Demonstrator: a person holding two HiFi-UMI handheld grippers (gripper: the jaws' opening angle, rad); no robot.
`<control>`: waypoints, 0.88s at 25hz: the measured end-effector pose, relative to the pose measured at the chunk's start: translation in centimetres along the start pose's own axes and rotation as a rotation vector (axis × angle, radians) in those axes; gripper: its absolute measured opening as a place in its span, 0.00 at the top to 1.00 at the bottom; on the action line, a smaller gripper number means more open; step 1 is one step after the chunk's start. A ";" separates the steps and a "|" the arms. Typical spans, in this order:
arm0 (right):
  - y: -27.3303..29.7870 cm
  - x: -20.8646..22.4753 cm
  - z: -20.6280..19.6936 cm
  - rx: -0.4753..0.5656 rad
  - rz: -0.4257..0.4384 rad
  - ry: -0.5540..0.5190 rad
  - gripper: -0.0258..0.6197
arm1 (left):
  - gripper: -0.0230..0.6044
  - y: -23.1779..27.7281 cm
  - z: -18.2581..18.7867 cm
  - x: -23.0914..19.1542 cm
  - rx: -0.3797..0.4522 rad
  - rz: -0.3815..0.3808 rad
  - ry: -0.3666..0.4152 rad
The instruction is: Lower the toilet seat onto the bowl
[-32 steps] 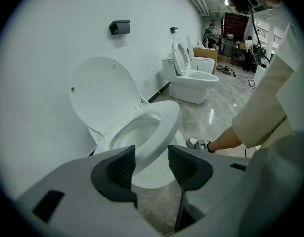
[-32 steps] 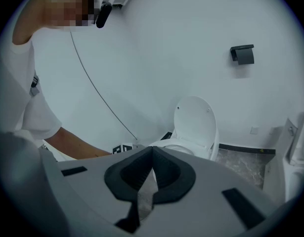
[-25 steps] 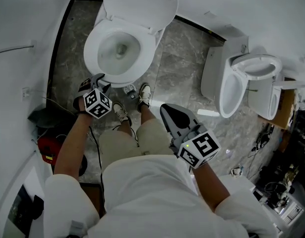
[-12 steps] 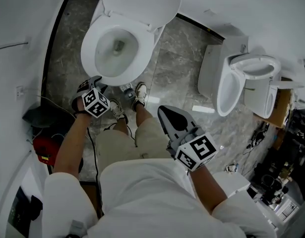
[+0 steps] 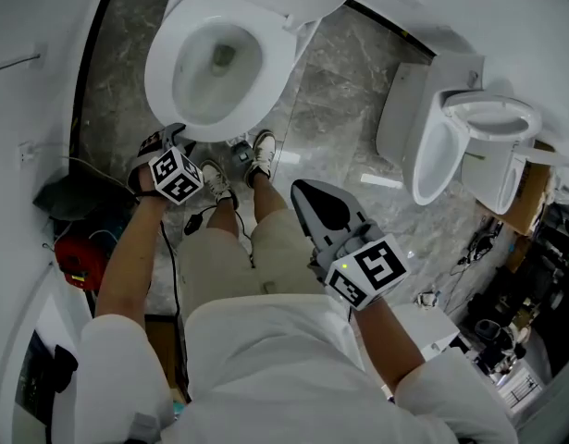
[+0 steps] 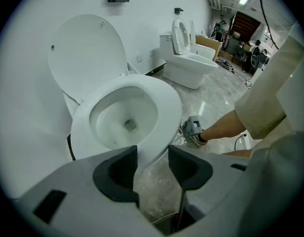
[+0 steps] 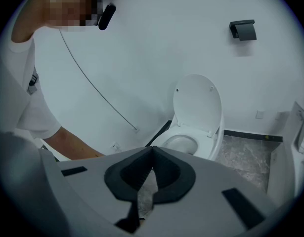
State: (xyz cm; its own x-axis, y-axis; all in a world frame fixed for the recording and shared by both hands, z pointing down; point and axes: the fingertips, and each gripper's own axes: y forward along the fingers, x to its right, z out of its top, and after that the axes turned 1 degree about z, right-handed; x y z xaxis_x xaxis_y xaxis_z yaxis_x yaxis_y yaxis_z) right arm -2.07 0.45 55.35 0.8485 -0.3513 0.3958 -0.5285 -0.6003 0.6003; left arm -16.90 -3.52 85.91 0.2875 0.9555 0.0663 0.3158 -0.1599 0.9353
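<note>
At the far left of the white ceramic toilet bowl (image 5: 210, 77), a black bag (image 5: 76, 202) and a red object (image 5: 71, 262) lie on the floor beside the wall. Your left gripper (image 5: 171, 137) points steeply down, just in front of the bowl's front-left edge and not touching it. In the left gripper view its (image 6: 152, 154) jaws stand apart and nothing is between the dark pads (image 6: 123, 164); only the front of the bowl and the floor show through the gap. The white oval seat ring (image 6: 166, 102) lies flat on top of the bowl as far as I can see, and the round white plastic lid (image 6: 85, 53) stands upright behind the bowl, against the wall. Your white sneakers (image 5: 259, 153) are on the grey marble floor (image 5: 340, 91), just in front of the bowl. Your right gripper (image 5: 301, 190) is to the front right of the bowl, well apart from it. In the right gripper view its (image 7: 152, 152) jaws are closed together with nothing between them, and the raised lid (image 7: 197, 102) shows beyond them. A second white toilet (image 5: 441, 155) stands to the right of the bowl.
</note>
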 end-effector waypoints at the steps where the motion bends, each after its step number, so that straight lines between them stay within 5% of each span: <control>1: 0.1 0.3 -0.2 -0.003 -0.002 0.006 0.96 | 0.66 0.3 -0.1 0.1 -0.005 -0.002 -0.005; 22: 1.3 4.3 -4.7 -0.063 -0.030 0.092 0.96 | 0.66 6.3 -2.9 0.9 -0.115 -0.059 -0.068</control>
State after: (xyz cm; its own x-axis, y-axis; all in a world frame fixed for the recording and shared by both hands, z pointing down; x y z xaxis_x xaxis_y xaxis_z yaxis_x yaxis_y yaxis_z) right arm 0.76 1.54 61.13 0.8597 -0.2644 0.4370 -0.5056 -0.5623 0.6544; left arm -17.26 -2.91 92.92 0.3335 0.9427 -0.0103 0.2296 -0.0706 0.9707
